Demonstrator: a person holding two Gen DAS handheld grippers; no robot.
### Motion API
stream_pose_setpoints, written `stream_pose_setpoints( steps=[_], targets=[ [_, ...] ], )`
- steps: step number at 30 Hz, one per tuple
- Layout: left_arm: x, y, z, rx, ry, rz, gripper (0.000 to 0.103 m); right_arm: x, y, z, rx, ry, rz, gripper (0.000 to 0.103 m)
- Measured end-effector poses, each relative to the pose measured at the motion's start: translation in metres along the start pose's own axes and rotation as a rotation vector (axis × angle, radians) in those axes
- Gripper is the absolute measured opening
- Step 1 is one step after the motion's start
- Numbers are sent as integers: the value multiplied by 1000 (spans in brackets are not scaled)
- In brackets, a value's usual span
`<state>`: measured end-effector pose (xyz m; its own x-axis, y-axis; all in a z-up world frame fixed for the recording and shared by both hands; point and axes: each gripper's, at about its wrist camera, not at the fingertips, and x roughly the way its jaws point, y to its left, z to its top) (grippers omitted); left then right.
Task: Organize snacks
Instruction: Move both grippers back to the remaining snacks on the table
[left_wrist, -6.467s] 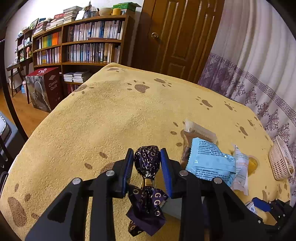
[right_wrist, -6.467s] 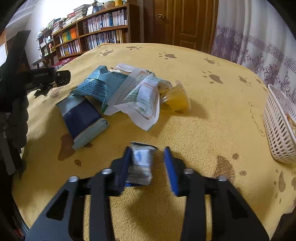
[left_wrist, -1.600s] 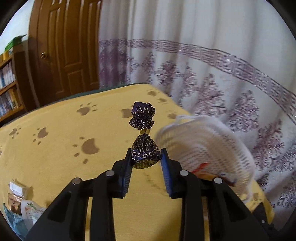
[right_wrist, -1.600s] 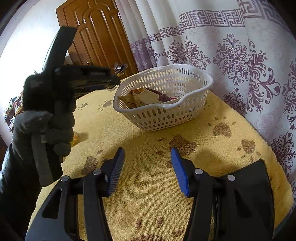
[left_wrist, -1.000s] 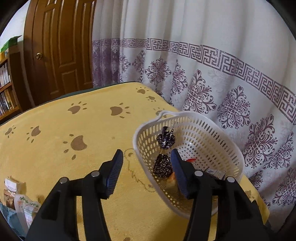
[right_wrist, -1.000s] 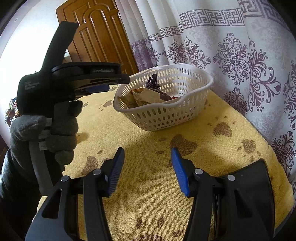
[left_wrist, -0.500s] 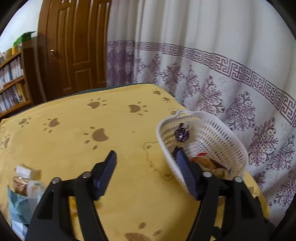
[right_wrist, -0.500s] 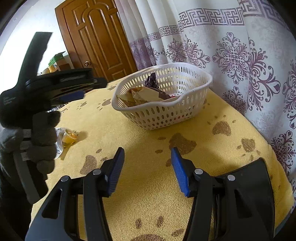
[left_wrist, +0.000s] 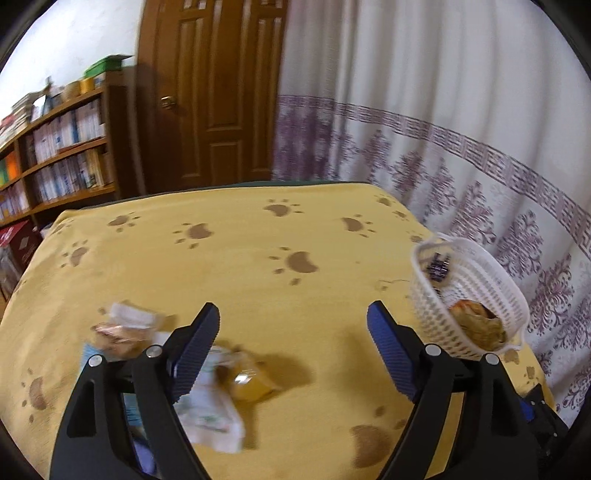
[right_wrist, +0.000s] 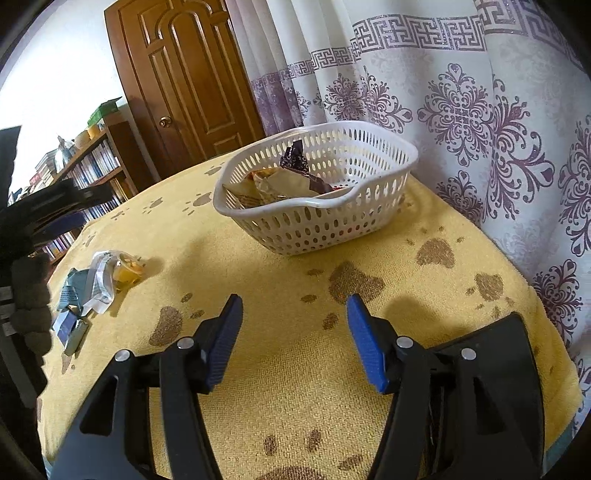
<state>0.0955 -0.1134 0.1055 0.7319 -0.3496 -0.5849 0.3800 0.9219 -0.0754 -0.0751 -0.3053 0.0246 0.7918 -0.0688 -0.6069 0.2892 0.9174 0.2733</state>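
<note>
My left gripper (left_wrist: 293, 354) is spreading wider, nothing between its jaws; my right gripper (right_wrist: 293, 338) is opening too, over bare yellow cloth (right_wrist: 280, 269). The dark purple candy (right_wrist: 293, 157) stands in the white basket (right_wrist: 317, 206) at the far right, long axis roughly upright, its twisted end apparently pointing up. Other snack packets (right_wrist: 98, 280) lie at the near left.

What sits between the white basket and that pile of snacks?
Nothing: only bare yellow cloth between the basket and the snack pile, shown in the right wrist view.
</note>
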Motion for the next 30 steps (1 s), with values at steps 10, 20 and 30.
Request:
stream_pose_setpoints(
  steps=[10, 20, 30],
  targets=[
    [-36, 97, -7, -167, -43, 115, 82, 5, 10, 2, -24, 36, -53, 61],
    [-50, 168, -28, -310, -38, 176, 82, 14, 57, 8, -52, 103, 78, 61],
    [-43, 200, -47, -390, -1, 181, 82, 41, 97, 16, 4, 234, 244, 61]
  ],
)
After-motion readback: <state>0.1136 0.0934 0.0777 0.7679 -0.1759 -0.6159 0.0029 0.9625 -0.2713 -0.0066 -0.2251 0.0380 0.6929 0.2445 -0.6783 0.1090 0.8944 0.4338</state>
